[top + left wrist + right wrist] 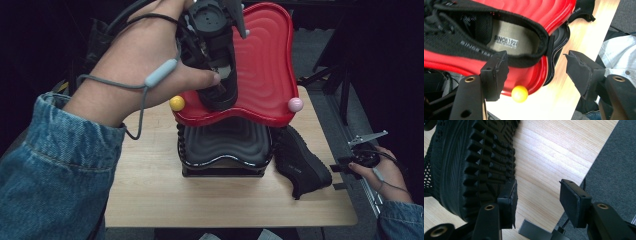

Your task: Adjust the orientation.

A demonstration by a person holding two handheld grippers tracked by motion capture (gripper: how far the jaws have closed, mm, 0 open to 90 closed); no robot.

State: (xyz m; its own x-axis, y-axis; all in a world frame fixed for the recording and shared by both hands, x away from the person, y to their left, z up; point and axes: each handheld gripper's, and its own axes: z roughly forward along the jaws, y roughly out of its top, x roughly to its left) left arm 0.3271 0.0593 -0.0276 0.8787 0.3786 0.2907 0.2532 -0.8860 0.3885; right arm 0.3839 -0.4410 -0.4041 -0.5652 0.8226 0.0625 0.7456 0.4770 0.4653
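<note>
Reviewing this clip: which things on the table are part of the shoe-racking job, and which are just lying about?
In the job:
- shoe on the red shelf
- red shelf
- second shoe on the table
- left gripper, open above the shelved shoe
- right gripper, open beside the second shoe

Lying about:
- metal bracket at the table edge

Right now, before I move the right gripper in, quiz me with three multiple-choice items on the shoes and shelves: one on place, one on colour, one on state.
1. Where is the second shoe?
A. on the table, on its side, right of the rack
B. on the black shelf
C. in the right gripper

2. What colour is the ball at the red shelf's left corner?
A. pink
B. yellow
C. black

3. How does the left gripper stand?
A. shut on the shoe
B. shut on the ball
C. open, above the shoe on the red shelf

Key: 1 A, its sole faces the right gripper; 2 B, the pink one is at the right; 3 C, nothing is between its pads.
</note>
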